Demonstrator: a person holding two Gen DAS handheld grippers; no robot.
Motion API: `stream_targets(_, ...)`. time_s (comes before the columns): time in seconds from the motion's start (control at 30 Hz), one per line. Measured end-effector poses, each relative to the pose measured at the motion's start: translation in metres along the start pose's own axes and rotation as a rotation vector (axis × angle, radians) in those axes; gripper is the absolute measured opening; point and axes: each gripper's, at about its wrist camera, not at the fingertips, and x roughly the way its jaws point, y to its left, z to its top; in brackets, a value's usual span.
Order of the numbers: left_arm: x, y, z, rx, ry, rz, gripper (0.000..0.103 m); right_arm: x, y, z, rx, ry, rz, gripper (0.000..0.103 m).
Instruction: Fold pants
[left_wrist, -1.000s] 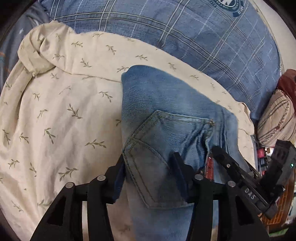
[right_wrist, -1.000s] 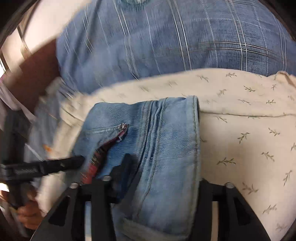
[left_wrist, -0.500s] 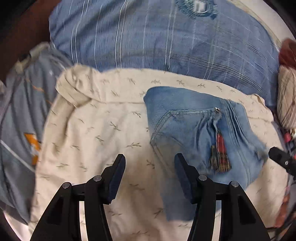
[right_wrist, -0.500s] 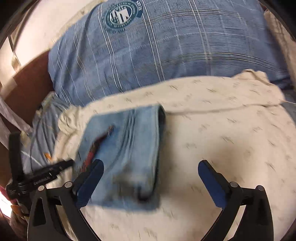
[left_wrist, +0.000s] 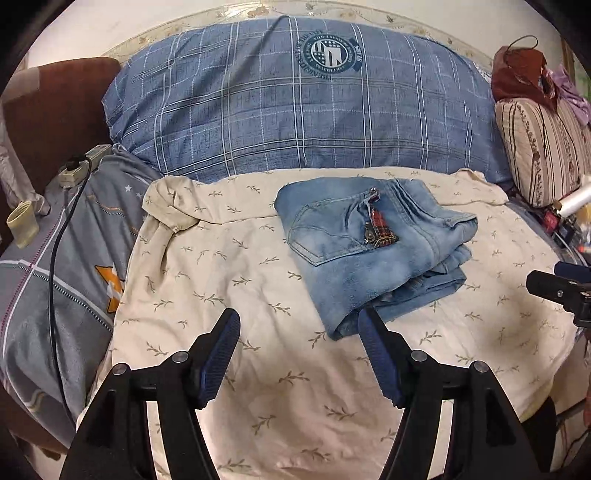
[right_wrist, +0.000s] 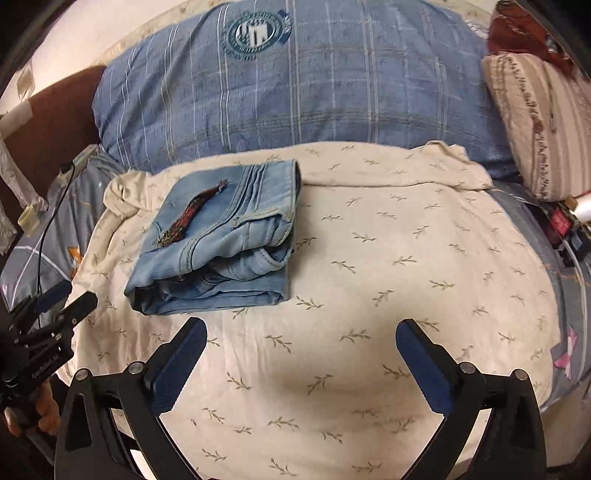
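On my far left a black cable (left_wrist: 59, 236) runs from a white power strip (left_wrist: 79, 164) across the grey star-printed bedding (left_wrist: 44, 288). My left tongs (left_wrist: 297, 332) hang over the cream leaf-print sheet (left_wrist: 229, 280) with their jaws opening and nothing between them; the right blue pad (left_wrist: 376, 354) sits just in front of the near edge of the denim but does not press on it. The folded light-blue denim pants (left_wrist: 369, 251) lie as a compact stack on that sheet, back pocket up, a red plaid tag (left_wrist: 380, 229) showing, in front of the big blue checked pillow (left_wrist: 295, 110). My right tongs (right_wrist: 301, 332) are spread fully wide over bare sheet, just beside the stack, holding nothing. A striped beige cushion (left_wrist: 546, 147) sits at the far right.
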Motion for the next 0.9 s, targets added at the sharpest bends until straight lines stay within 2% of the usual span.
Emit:
stream_targets(0.2,-0.006,-0.002,-0.008,0.030,0.032,0.010,0.065,-0.017,0.001,-0.005,-0.035,-0.040,-0.087,0.103)
stream_targets(0.33,0.001,-0.005,-0.002,0.057,0.056,-0.019,0.065,-0.023,0.001,-0.008,-0.049,-0.053,-0.140,0.103)
stream_targets(0.67,-0.003,-0.019,-0.001,0.102,0.084,-0.055,0.065,-0.015,0.007,-0.015,-0.066,-0.018,-0.141,0.103)
stream_targets(0.9,-0.015,-0.021,-0.001,0.075,0.036,-0.110,0.066,-0.002,0.011,-0.019,-0.082,0.022,-0.137,0.103)
